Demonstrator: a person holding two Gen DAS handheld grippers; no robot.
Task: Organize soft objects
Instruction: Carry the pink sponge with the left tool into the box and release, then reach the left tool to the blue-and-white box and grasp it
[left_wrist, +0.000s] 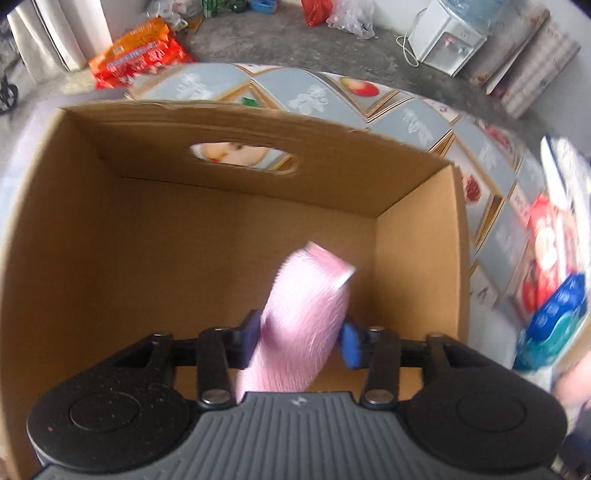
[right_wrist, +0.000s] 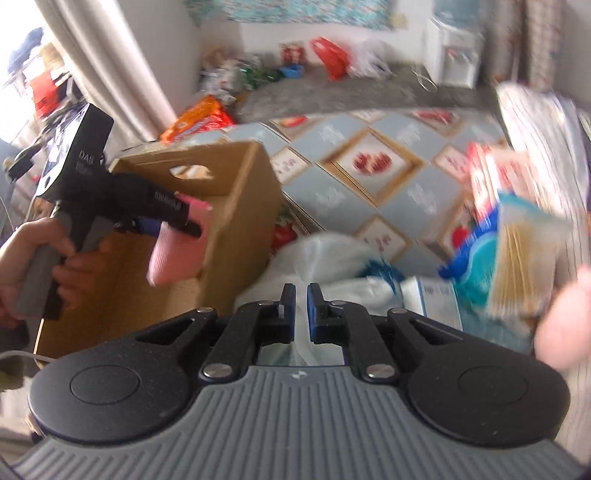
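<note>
Left gripper (left_wrist: 300, 341) straddles pink cloth (left_wrist: 306, 317) over box (left_wrist: 229, 122); right view shows the hand (right_wrist: 26, 258).

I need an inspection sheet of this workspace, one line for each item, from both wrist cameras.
Surface: patterned cloth, blue-grey diamonds with fruit pictures.
Job's things: pink soft object between the fingers of the left gripper, over the empty cardboard box.
Clutter: white plastic bag, blue packets, blurred.
Grippers: left part open, object between its pads; right gripper shut, empty.
Cables: white cord by the water dispenser.
Surroundings: grey floor, orange packet, curtain.
</note>
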